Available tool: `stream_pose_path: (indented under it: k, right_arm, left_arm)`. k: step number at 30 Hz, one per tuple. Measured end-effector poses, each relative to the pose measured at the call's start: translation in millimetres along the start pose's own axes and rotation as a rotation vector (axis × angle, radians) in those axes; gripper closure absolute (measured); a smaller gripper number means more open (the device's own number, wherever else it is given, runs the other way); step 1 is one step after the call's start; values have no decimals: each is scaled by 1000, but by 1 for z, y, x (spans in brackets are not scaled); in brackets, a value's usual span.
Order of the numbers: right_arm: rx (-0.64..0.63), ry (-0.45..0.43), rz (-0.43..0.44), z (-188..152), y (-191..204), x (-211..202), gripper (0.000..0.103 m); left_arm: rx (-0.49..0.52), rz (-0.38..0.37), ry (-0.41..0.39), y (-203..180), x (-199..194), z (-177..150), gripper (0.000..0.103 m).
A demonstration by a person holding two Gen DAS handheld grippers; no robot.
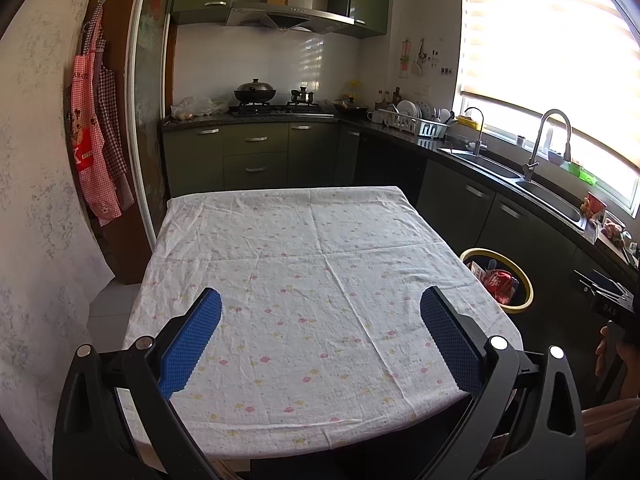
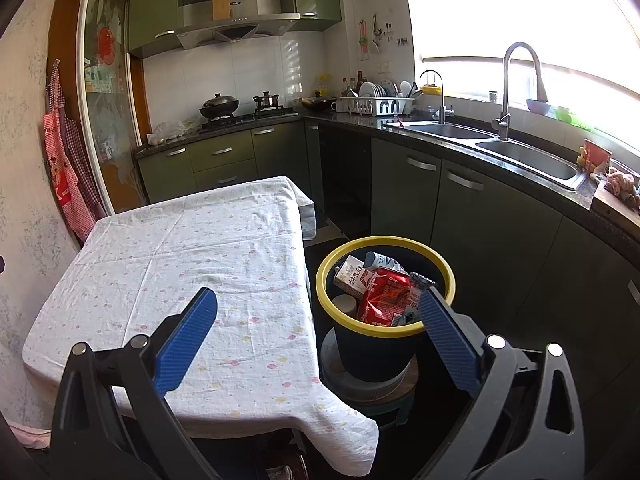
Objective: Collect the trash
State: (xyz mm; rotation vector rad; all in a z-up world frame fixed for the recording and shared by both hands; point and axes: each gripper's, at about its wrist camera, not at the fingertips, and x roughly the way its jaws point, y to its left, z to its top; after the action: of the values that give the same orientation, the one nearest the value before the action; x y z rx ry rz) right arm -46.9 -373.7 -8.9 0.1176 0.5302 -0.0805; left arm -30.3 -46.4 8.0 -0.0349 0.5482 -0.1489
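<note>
Left wrist view: your left gripper (image 1: 320, 312) is spread wide, holding nothing, above the floral tablecloth (image 1: 304, 256). The yellow-rimmed bin (image 1: 524, 280) sits at 3 o'clock off the table edge, trash inside.

Right wrist view: your right gripper (image 2: 318, 312) also stands apart, empty. The bin (image 2: 444, 272) at 1 o'clock holds a milk carton (image 2: 352, 278), a red wrapper (image 2: 386, 294) and what may be a cup (image 2: 344, 304).

A: Right gripper (image 2: 318, 302)?
B: Jaws wide apart, empty, above table edge (image 2: 200, 248).
A: Trash?
B: Yellow-rimmed bin (image 2: 448, 280) beside table holds milk carton (image 2: 352, 278), crushed red can (image 2: 386, 296).
</note>
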Motion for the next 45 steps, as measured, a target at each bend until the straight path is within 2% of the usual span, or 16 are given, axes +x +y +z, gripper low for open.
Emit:
stream_pose_path:
  k: [45]
  right_arm:
    - [3, 7, 1, -1, 3, 0, 7]
  left_arm:
    - [15, -17, 26, -2, 8, -6, 5]
